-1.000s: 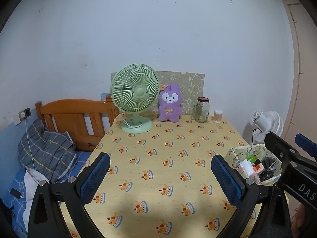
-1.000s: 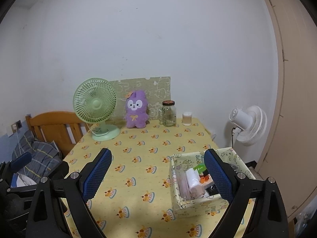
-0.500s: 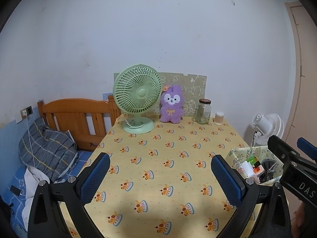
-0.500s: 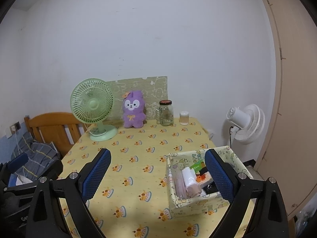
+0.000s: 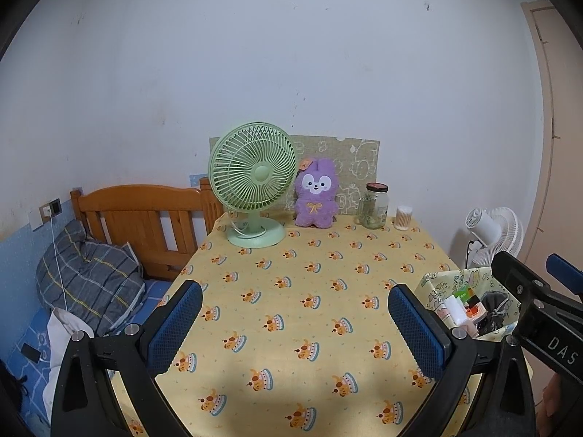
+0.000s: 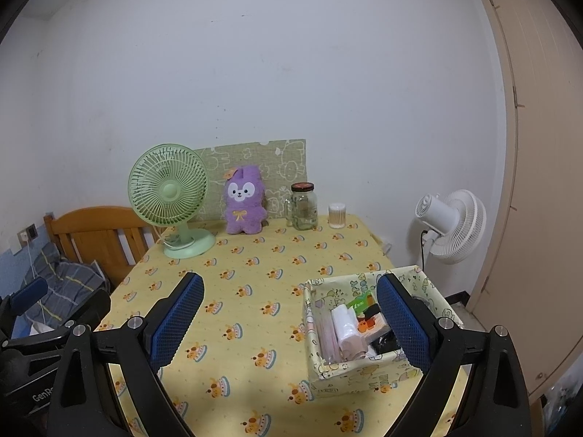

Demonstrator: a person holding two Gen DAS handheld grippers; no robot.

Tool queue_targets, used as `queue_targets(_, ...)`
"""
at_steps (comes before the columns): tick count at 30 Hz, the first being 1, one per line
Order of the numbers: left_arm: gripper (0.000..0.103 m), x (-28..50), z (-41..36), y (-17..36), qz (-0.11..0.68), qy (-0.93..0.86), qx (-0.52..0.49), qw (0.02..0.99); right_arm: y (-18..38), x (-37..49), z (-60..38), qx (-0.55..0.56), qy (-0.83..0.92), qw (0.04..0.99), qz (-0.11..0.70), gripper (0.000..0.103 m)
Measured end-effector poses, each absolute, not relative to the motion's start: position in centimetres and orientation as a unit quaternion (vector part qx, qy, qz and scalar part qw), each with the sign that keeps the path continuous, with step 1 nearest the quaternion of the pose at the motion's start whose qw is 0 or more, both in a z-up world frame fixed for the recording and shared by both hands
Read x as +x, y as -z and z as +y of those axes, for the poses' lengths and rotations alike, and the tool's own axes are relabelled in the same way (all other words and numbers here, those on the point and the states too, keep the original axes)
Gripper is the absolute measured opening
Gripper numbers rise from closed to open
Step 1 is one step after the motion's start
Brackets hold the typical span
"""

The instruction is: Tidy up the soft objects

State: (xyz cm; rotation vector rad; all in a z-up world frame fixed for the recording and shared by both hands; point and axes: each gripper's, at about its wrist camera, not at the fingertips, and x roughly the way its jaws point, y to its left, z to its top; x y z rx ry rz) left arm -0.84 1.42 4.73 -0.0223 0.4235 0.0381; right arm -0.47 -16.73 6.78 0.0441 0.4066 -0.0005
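Observation:
A purple plush bunny (image 5: 315, 193) sits upright at the far edge of the table, against a green printed board; it also shows in the right wrist view (image 6: 243, 201). My left gripper (image 5: 293, 318) is open and empty, held above the near part of the yellow tablecloth (image 5: 309, 284). My right gripper (image 6: 289, 315) is open and empty, near the front of the table, its right finger in front of the fabric storage box (image 6: 368, 367). Both grippers are far from the plush.
A green desk fan (image 5: 253, 185) stands left of the plush. A glass jar (image 5: 375, 205) and a cotton-swab tub (image 5: 403, 217) stand right of it. The fabric box (image 5: 437, 284) holds small items. A wooden bed with a pillow (image 5: 87, 276) lies left; a white floor fan (image 6: 452, 225) stands right.
Both grippers have drawn back and risen slightly from the table, so the plush, fan and box look smaller and farther. Both stay open; nothing on the table has moved.

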Motion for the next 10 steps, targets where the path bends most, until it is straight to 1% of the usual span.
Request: queue_targets(10,0.103,-0.95,1.51,-4.79,0.211,-0.020,-0.012,0.977,-6.67,-0.74,-16.72,0.023,0.001,0.979,0.202,0.097)
